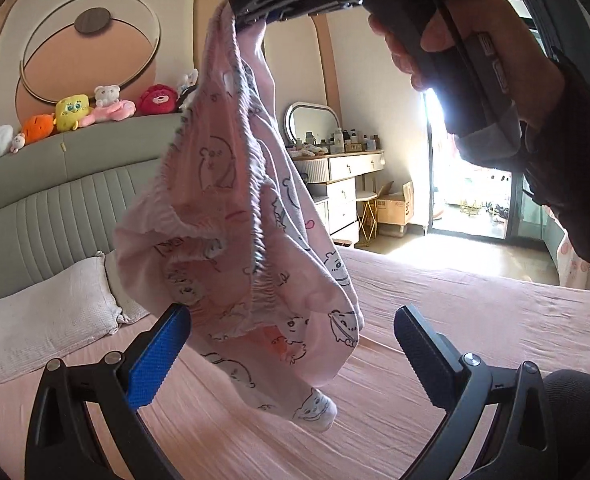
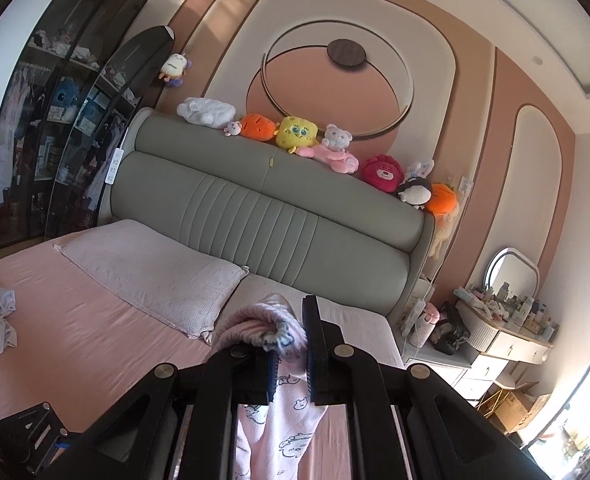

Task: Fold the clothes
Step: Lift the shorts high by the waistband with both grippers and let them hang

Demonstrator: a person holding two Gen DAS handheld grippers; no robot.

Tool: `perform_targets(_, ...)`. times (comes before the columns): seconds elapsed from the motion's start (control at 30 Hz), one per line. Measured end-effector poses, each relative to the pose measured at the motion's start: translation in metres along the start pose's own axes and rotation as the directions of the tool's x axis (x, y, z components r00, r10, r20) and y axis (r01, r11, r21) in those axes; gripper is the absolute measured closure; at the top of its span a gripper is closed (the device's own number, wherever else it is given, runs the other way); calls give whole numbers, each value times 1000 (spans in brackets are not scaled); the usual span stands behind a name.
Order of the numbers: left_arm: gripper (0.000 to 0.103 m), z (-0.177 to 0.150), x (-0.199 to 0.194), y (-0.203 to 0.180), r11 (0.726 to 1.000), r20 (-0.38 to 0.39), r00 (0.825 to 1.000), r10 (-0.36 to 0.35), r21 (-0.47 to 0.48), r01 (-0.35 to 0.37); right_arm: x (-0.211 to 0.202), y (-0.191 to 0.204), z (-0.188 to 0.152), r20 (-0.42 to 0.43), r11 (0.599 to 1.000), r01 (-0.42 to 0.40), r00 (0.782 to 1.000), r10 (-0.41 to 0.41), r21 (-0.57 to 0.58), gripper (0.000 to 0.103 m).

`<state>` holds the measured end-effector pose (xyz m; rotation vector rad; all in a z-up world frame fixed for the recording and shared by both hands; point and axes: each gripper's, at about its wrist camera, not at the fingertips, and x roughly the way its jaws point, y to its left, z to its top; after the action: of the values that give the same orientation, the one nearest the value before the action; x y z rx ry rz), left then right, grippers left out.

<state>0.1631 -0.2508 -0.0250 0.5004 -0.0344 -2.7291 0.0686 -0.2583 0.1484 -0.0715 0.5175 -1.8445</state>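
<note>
Left wrist: right claw [image 1: 255, 16] raised, gripping garment [image 1: 239, 220]

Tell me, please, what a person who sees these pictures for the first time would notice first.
First comes the pink printed garment, hanging in the air above the pink bed, pinched at its top by the right gripper. The left gripper is open just below it, its fingers on either side of the hanging cloth. Behind, a row of plush toys sits on the grey headboard.

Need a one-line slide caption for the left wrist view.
Right gripper holds pink printed garment above the bed; left gripper open below.
</note>
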Motion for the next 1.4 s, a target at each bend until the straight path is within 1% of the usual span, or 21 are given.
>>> perform_targets(0.07,0,-3,5,3,1000,-18,1000,-3,-23,2,-4,3,4,9,1000,7,1000,-7,-14,95)
perform_targets(0.13,0,-5,4,9,998,-15,1000,0,-64,-1,-6,6,6,13,1000,-1,1000,1,-17,95)
perform_targets(0.27,0,-7,-2,23,991,-3,999,43,-125,-43,-10,11,10,20,1000,-15,1000,16,-23,95)
perform_targets(0.37,0,-10,-2,33,983,-16,997,76,-164,-77,-15,15,11,32,1000,-13,999,13,-28,95)
perform_targets(0.43,0,-12,0,37,978,-30,996,82,-189,-87,-17,17,13,38,1000,-14,999,15,-24,95)
perform_targets(0.5,0,-11,3,37,976,-43,994,102,-188,-108,-19,18,14,38,1000,-16,999,17,-24,95)
perform_targets(0.6,0,-9,9,33,976,-58,988,140,-158,-147,-20,20,15,24,999,-18,1000,18,-32,95)
perform_targets(0.67,0,-8,14,33,971,-77,984,162,-164,-173,-20,23,15,17,999,-18,1000,19,-42,95)
perform_targets(0.73,0,-7,19,38,964,-95,983,156,-202,-173,-21,25,15,9,999,-19,1000,20,-49,95)
perform_targets(0.83,0,-9,20,49,940,-108,981,163,-286,-188,-24,27,13,1,998,-20,1000,21,-56,95)
perform_targets(0.9,0,-9,19,52,935,-112,981,159,-301,-186,-25,29,11,-2,998,-18,1000,18,-59,95)
perform_targets(0.97,0,-8,17,53,933,-108,978,178,-298,-202,-26,29,10,-7,998,-21,1000,21,-56,95)
perform_targets(1.03,0,-7,16,56,929,-110,978,177,-311,-203,-26,29,8,-13,998,-24,1000,23,-53,95)
perform_targets(1.07,2,-7,15,58,925,-107,980,168,-325,-194,-26,29,7,-17,998,-23,1000,22,-53,95)
perform_targets(1.13,9,-7,12,61,919,-101,982,161,-347,-186,-24,29,4,-26,998,-18,1000,16,-54,95)
perform_targets(1.17,15,-6,10,63,916,-102,980,169,-351,-194,-23,29,2,-32,998,-15,999,13,-53,95)
perform_targets(1.2,24,-5,8,63,916,-104,979,176,-348,-201,-22,27,-1,-41,999,-12,999,10,-50,95)
perform_targets(1.23,29,-4,7,64,916,-106,977,182,-342,-208,-20,26,-3,-50,999,-9,999,6,-46,95)
perform_targets(1.3,44,-2,5,64,920,-113,974,194,-325,-221,-17,24,-9,-67,999,-3,998,0,-39,95)
perform_targets(1.37,52,0,1,67,917,-114,973,200,-329,-227,-14,21,-14,-85,999,3,996,-6,-32,95)
perform_targets(1.4,54,0,0,70,913,-113,975,192,-344,-220,-12,19,-17,-95,1000,7,995,-10,-28,95)
